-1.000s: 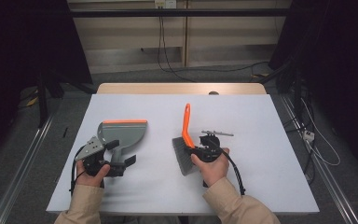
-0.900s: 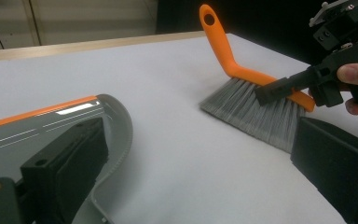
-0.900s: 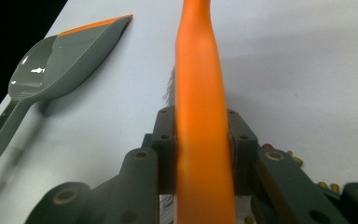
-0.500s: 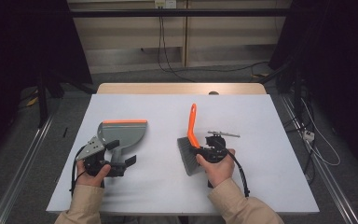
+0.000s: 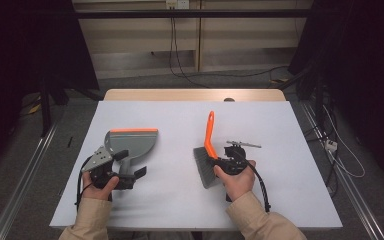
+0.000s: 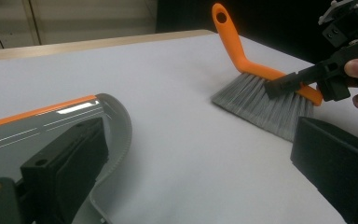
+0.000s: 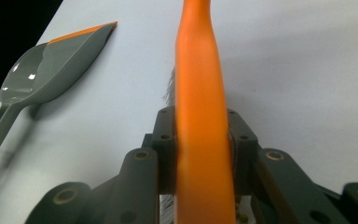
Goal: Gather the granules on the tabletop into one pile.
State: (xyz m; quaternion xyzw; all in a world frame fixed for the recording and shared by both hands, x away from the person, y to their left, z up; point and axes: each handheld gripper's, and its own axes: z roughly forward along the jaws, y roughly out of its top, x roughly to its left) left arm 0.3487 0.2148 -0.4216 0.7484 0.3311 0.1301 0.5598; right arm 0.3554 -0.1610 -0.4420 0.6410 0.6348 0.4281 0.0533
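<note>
Your right gripper [image 5: 219, 161] has its jaws clamped on the orange plastic handle of the grey-bristled hand brush [image 5: 207, 155], which you can check in the right gripper view, where the handle [image 7: 199, 116] runs straight up between the closed jaws. The bristles rest on the pale grey surface [image 5: 180, 200], right of centre. Your left gripper [image 5: 130, 175] sits at the stem of the grey plastic dustpan with the orange lip [image 5: 131, 142], left of centre; its jaws stand apart in the left gripper view, one over the pan and one off to the side, so it holds nothing.

To sweep well, keep the bristle edge flat on the surface and draw the brush toward the pan's orange lip, and first close the left jaws on the stem so the pan cannot slide.

Compared with a second ago, the brush has shifted slightly to the right and its handle stands a little more upright; the dustpan has not moved.
</note>
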